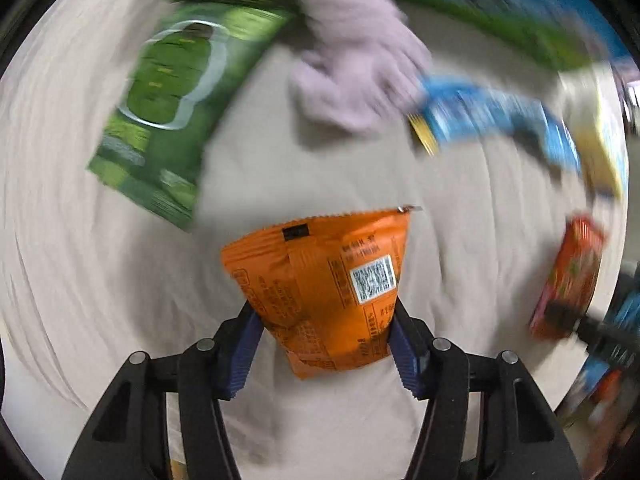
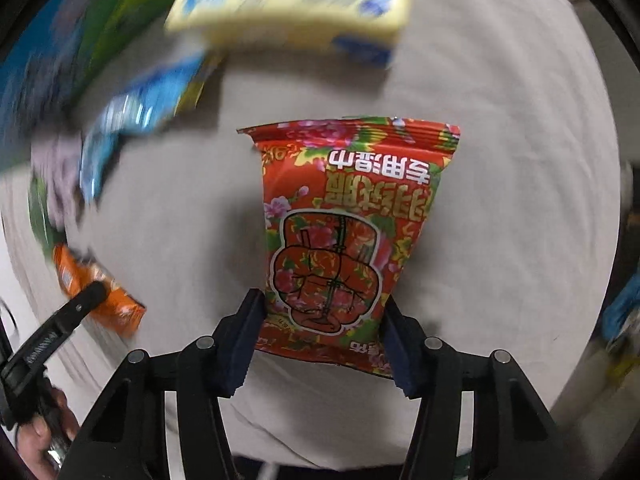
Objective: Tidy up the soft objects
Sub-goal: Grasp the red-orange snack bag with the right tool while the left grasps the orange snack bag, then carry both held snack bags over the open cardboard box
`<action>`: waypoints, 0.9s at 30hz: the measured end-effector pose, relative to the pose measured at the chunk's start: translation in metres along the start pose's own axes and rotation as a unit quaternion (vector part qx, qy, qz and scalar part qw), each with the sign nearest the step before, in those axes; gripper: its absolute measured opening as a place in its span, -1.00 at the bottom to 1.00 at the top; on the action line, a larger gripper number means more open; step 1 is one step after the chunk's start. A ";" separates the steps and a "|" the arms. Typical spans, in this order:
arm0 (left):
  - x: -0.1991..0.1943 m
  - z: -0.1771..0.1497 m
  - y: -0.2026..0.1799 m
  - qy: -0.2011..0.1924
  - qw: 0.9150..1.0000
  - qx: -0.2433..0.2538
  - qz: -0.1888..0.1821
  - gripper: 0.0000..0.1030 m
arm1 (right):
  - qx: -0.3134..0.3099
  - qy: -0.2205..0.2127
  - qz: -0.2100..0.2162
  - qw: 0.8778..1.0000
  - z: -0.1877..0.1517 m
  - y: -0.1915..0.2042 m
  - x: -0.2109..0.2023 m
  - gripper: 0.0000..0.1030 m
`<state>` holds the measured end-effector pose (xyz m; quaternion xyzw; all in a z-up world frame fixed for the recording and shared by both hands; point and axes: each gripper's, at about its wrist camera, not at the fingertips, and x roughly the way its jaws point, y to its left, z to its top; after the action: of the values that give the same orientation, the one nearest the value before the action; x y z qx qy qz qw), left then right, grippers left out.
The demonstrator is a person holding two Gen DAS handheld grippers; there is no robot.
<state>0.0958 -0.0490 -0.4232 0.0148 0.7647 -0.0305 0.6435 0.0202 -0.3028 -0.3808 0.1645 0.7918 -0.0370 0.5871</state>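
An orange snack packet [image 1: 320, 280] with a white code label sits between the blue pads of my left gripper [image 1: 324, 312], which press on both its sides. It stays sharp while the beige cloth [image 1: 80, 240] behind it is smeared. In the right wrist view a red flowered packet [image 2: 344, 232] is pinched at its lower sides by my right gripper [image 2: 322, 300]. Each view also catches the other gripper's packet at its edge: the red packet [image 1: 568, 280] at the right, the orange packet [image 2: 100, 296] at the left with a black finger across it.
On the beige cloth lie a green packet [image 1: 160, 108], a lilac soft cloth [image 1: 352, 60], a blue packet [image 1: 492, 116] and a yellow and blue box [image 2: 296, 0], all blurred. A hand [image 2: 36, 436] shows at the lower left of the right wrist view.
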 end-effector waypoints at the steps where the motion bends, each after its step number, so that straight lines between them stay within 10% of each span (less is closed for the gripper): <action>1: 0.002 -0.005 -0.006 0.000 1.000 0.007 0.006 0.10 | -0.019 0.001 -0.008 1.000 -0.005 0.004 0.002 0.14; 13: -0.006 -0.003 -0.006 -0.022 0.997 -0.067 0.002 0.15 | -0.009 -0.013 -0.036 0.999 0.002 0.010 0.011 0.20; 27: -0.063 -0.021 -0.029 -0.083 0.996 -0.039 0.008 0.01 | -0.037 -0.050 -0.049 0.997 -0.029 0.033 0.003 -0.03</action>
<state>0.0845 -0.0754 -0.3569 -0.0066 0.7092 0.0037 0.7050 0.0034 -0.2636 -0.3702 0.1019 0.7692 -0.0445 0.6292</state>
